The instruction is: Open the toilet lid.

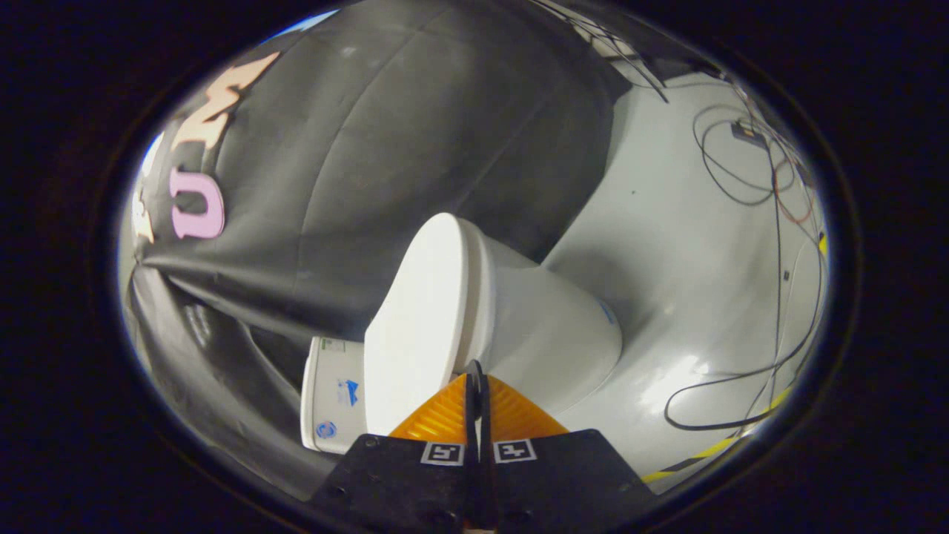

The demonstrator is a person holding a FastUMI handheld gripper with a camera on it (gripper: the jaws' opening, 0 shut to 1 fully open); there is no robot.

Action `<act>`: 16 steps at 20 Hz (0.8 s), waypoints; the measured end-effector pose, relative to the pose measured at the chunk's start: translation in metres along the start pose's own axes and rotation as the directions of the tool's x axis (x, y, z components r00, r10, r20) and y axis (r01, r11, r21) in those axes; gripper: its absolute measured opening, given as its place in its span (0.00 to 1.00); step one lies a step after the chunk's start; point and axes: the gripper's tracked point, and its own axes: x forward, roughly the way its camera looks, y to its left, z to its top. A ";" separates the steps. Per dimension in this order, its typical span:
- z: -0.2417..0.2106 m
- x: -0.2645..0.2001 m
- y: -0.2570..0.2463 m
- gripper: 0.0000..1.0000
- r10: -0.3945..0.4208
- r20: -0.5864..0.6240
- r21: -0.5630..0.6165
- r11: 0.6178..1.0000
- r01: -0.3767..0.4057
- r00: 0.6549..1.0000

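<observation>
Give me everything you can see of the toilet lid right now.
The white, glossy, plastic-looking toilet lid is an unmarked rounded oval. It lies closed, flat against the white toilet bowl, with the thin seat edge showing between them. The view is tilted, so the lid appears to stand on edge. The white tank sits at its hinge end. The gripper, fingers together with nothing held, points at the lid's rim; contact cannot be told.

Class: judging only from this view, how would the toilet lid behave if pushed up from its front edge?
The lid looks like smooth, glossy moulded plastic, so probably stiff and slippery. It lies flat on the bowl, so it would likely pivot rather than slide. The claw, fingers together, sits at its front edge.
</observation>
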 end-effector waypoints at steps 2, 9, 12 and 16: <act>0.004 -0.009 0.020 0.00 -0.003 0.004 -0.017 1.000 0.003 1.000; 0.008 -0.050 0.104 0.00 -0.019 0.011 -0.191 0.981 0.021 1.000; 0.006 -0.066 0.151 0.00 0.024 0.016 -0.240 0.970 -0.019 1.000; -0.004 -0.085 0.213 0.00 0.065 0.019 -0.335 0.941 -0.055 0.998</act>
